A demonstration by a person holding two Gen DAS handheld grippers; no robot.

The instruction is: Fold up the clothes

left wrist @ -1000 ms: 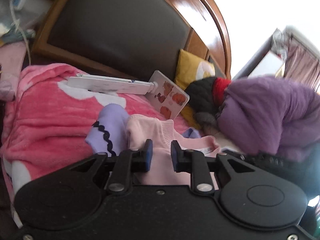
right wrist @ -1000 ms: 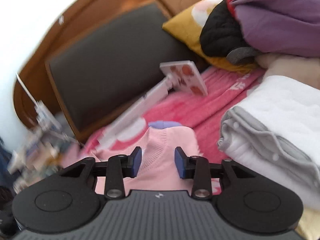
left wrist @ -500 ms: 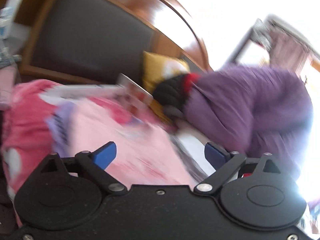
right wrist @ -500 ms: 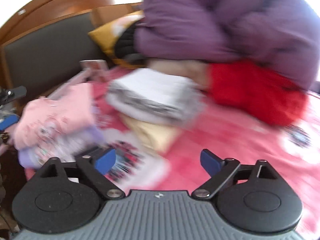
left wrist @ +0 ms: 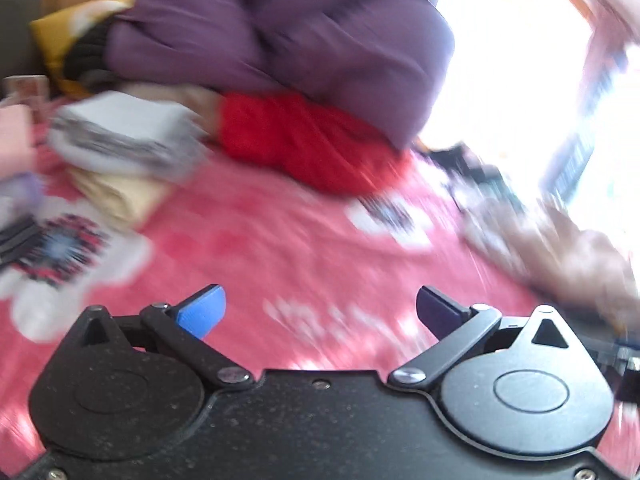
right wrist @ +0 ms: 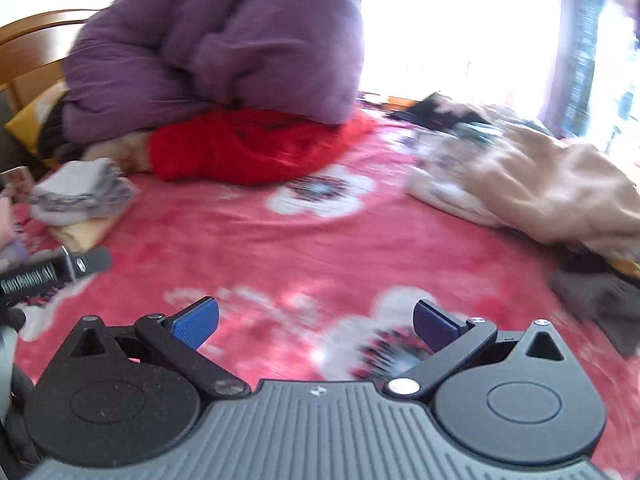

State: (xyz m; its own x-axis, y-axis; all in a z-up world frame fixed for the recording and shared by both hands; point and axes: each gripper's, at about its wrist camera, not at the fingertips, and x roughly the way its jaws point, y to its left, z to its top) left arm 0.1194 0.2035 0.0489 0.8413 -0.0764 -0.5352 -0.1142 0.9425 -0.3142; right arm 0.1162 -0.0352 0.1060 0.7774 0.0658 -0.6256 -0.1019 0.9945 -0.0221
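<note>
Both the left gripper [left wrist: 318, 312] and the right gripper [right wrist: 316, 322] hang over the pink bed blanket [right wrist: 280, 248], fingers spread wide, holding nothing. The unfolded beige garment [right wrist: 540, 188] lies heaped at the right, well apart from the folded stack [right wrist: 80, 196].

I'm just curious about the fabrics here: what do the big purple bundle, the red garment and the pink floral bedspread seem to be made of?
Purple bundle: probably a padded quilt or coat; smooth matte shell with puffy rounded folds.
Red garment: likely knit or fleece; it looks fuzzy and soft, though blurred.
Pink floral bedspread: seemingly plush fleece, with a soft sheen and a printed flower pattern.
</note>
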